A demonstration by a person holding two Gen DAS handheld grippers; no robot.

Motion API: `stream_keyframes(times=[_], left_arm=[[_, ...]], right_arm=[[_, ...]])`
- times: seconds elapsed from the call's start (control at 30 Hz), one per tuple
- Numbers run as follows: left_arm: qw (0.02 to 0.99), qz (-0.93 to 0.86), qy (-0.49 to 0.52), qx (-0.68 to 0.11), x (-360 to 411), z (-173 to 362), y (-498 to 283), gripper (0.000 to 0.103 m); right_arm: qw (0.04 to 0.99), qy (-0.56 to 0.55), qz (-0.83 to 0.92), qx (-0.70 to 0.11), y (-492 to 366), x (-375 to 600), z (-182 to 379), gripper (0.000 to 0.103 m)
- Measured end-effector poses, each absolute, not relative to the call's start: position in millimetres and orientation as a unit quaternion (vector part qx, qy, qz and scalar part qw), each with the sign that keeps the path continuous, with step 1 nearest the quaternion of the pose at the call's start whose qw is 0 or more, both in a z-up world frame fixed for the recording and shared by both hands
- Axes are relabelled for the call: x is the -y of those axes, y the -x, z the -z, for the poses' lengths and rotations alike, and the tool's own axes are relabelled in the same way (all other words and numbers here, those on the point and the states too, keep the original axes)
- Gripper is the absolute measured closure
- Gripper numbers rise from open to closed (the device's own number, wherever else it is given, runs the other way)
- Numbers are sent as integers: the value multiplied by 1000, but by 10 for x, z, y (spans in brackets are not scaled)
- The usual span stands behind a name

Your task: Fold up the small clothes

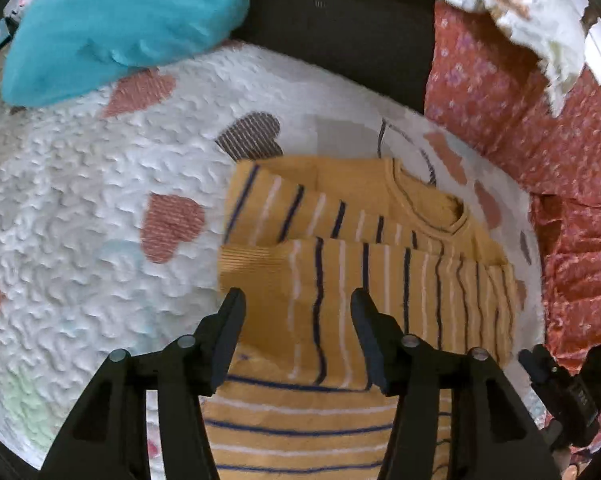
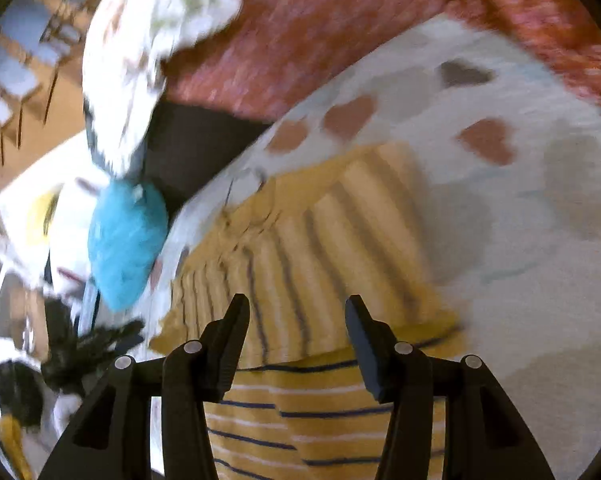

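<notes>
One mustard-yellow knitted sweater with navy and white stripes (image 1: 340, 280), sleeves folded across the body, flat on white textured heart-print bedspread (image 1: 80, 200). Left gripper (image 1: 298, 300) and right gripper (image 2: 296, 306) above the sweater, jaws apart, holding nothing. Teal cushion (image 1: 120, 28) and red floral quilt (image 1: 520, 128) at bedspread edges.

Soft, even indoor light fills both views, without glare or hard shadows. The left wrist view is fairly sharp, smearing slightly toward its right rim. The right wrist view is heavily motion-blurred throughout. Fisheye distortion bends both pictures, with black vignetted corners.
</notes>
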State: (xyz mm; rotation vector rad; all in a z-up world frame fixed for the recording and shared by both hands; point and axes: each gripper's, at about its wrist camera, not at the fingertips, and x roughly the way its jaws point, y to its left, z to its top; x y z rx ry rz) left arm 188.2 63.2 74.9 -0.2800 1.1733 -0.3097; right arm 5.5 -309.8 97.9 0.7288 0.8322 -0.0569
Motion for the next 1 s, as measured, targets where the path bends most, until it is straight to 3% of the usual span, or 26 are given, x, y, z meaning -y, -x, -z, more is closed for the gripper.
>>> stream_keyframes(times=[0.13, 0.2, 0.43, 0.63, 0.77, 1.0], left_arm=[[784, 87, 148, -596, -755, -286, -1950, 49], [769, 78, 181, -608, -915, -138, -1945, 44], [769, 84, 217, -596, -1232, -322, -1612, 42], [754, 88, 229, -609, -1357, -137, -1084, 42], [754, 102, 244, -601, -1356, -132, -793, 32], [752, 125, 240, -601, -1204, -93, -311, 31]], right_arm=[[830, -335, 52, -444, -347, 3124, -595, 49], [821, -340, 81, -451, -315, 3292, -462, 50], [822, -371, 97, -421, 152, 3608, -659, 47], [795, -385, 100, -458, 701, 3586, -546, 46], [771, -414, 83, -477, 1028, 3425, -383, 46], [726, -483, 37, -489, 1439, 3231, -303, 45]])
